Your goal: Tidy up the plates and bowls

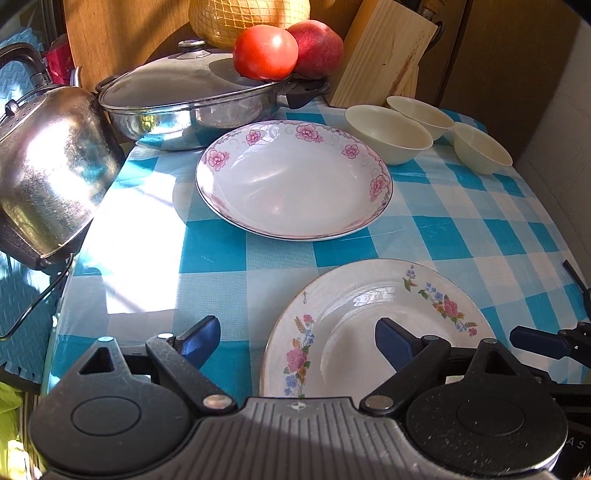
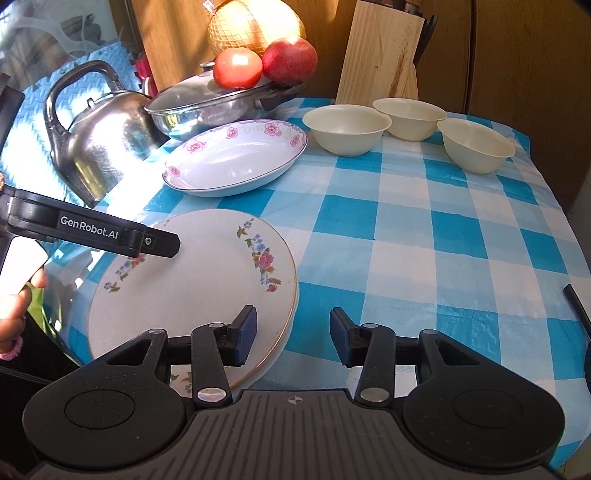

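Three plain cream round bowls, far right: one [image 2: 348,127], two [image 2: 409,117], three [image 2: 476,144]. Two flowered white plates: deep pink-rimmed one [image 2: 236,158] far centre, flatter gold-edged one [image 2: 192,288] near left. One steel kettle [image 2: 101,136], one lidded steel pan [image 2: 214,103], far left. Two red round fruits on the lid [image 2: 237,68] [image 2: 290,59], one netted yellow pomelo [image 2: 255,26]. One pale wooden knife block [image 2: 380,55]. Two black grippers [image 1: 295,345] [image 2: 291,336].

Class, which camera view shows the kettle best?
The right wrist view: the kettle shows handle and body whole. The left wrist view cuts the kettle at the frame edge, its handle mostly cropped.
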A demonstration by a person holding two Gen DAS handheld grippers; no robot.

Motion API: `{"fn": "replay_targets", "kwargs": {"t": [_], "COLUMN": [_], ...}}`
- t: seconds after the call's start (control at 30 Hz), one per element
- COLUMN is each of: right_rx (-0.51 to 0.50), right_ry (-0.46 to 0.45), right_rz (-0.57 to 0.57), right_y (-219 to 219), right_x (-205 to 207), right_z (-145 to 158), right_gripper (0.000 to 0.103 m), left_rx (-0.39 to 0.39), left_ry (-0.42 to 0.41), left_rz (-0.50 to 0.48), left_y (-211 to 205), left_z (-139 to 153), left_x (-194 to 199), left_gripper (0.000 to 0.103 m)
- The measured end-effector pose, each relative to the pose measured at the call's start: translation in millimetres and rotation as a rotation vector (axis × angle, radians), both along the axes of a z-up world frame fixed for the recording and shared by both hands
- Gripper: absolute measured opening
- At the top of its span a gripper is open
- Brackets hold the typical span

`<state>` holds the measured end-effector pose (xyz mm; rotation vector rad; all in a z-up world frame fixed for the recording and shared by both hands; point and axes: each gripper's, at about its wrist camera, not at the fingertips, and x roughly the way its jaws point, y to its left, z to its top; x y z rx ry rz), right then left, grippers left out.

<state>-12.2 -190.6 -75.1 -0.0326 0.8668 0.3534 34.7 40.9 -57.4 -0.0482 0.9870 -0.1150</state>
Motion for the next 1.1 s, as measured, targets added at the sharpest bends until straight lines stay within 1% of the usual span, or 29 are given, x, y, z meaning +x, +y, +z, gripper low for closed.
{"fn": "replay_targets", "kwargs": {"t": [0.2, 0.4, 0.7, 1.1], "right_rx": [0.014, 0.029, 0.061, 0.069], "right_ry": [0.012, 0.023, 0.013, 0.015], "right_rz": [-0.022, -0.047, -0.104, -0.123], "right_y": [-4, -7, -11, -7], "right_x": [6, 15, 36, 68], "right_z": [-2, -2, 4, 8], "right_gripper": [0.053, 0.054, 0.054, 0.055], "left_rx": [0.008, 0.025, 0.042, 0.053], "left_ry": [-0.003, -0.003, 0.004, 0.002], "left_rz": [0.023, 0.022, 0.016, 0.023], "left_y": [5, 3, 2, 7], "left_z": [1, 2, 1, 2], "left_x": [6, 11, 17, 26], "left_gripper": [0.086, 0.086, 0.086, 0.086]}}
